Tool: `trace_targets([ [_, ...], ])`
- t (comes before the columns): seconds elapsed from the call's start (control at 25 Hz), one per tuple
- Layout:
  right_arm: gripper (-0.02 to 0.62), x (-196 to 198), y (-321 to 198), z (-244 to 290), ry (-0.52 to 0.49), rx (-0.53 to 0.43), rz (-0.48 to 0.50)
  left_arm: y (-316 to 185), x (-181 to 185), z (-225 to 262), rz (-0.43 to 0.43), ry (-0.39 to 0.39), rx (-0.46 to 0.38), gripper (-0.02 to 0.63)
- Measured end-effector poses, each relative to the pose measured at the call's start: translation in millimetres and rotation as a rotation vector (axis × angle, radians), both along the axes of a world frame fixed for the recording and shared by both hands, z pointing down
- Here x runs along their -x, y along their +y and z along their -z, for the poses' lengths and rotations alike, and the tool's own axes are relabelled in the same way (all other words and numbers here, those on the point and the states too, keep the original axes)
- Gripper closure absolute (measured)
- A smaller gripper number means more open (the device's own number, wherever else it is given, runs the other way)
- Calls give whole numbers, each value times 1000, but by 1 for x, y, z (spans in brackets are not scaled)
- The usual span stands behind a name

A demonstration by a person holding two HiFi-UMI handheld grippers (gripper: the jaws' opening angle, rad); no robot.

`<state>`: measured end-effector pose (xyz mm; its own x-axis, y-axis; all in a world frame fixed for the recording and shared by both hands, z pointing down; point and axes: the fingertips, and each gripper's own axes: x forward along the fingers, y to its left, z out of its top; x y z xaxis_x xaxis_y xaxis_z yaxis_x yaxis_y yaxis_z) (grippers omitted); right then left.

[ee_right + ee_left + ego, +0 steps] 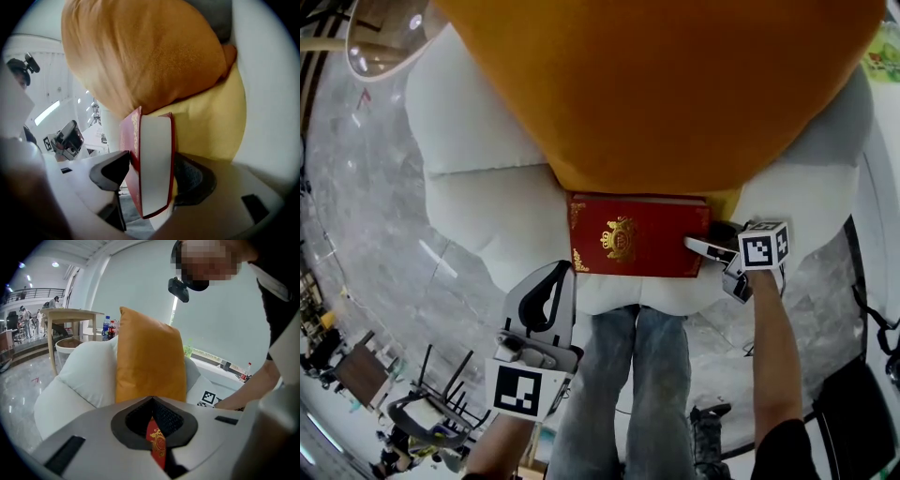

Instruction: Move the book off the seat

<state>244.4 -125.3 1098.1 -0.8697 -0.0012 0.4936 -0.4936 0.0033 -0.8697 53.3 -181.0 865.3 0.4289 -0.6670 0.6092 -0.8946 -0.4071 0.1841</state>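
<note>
A red book [633, 234] with a gold crest lies flat on the white armchair's seat [497, 216], right in front of a big orange cushion [656, 94]. My right gripper [705, 246] stands at the book's right edge. In the right gripper view the book [154, 159] sits edge-on between the open jaws, with the pads close to both covers. My left gripper [551, 281] hovers at the seat's front left edge, shut and holding nothing. Through the small gap between its pads I see the book [157, 446], with the cushion [147, 362] behind it.
A yellow fabric [211, 122] lies under the book's far side. The person's legs [628, 394] stand against the seat's front. A round glass table [384, 33] is beyond the chair at the left. A wooden table [70, 315] with bottles stands further off.
</note>
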Motion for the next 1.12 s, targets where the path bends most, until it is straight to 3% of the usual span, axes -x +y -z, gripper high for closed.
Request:
trace_targets([
  [0.16,293,1,8,11,31,-6,141,1,-2,10,-3,5,3,595],
  [0.28,307,4,16,37,-37,34,223,-1,-4,25,-2,5,-5,595],
  [0.48,313,7,23,76,-59,18,256,-8,-14,59,7,13,-36,595],
  [0.64,315,31,29,116,-92,33,310,-6,-3,99,19,27,-59,595],
  [0.76,305,70,41,135,-102,38,444,-8,12,124,39,24,-77,595],
  [0.84,281,99,38,142,-30,-6,479,-8,28,142,53,20,-85,595],
  [1.0,304,100,15,132,281,-108,363,-7,56,173,84,15,-107,595],
  [1.12,314,109,22,143,358,-126,328,-4,76,193,106,6,-116,595],
])
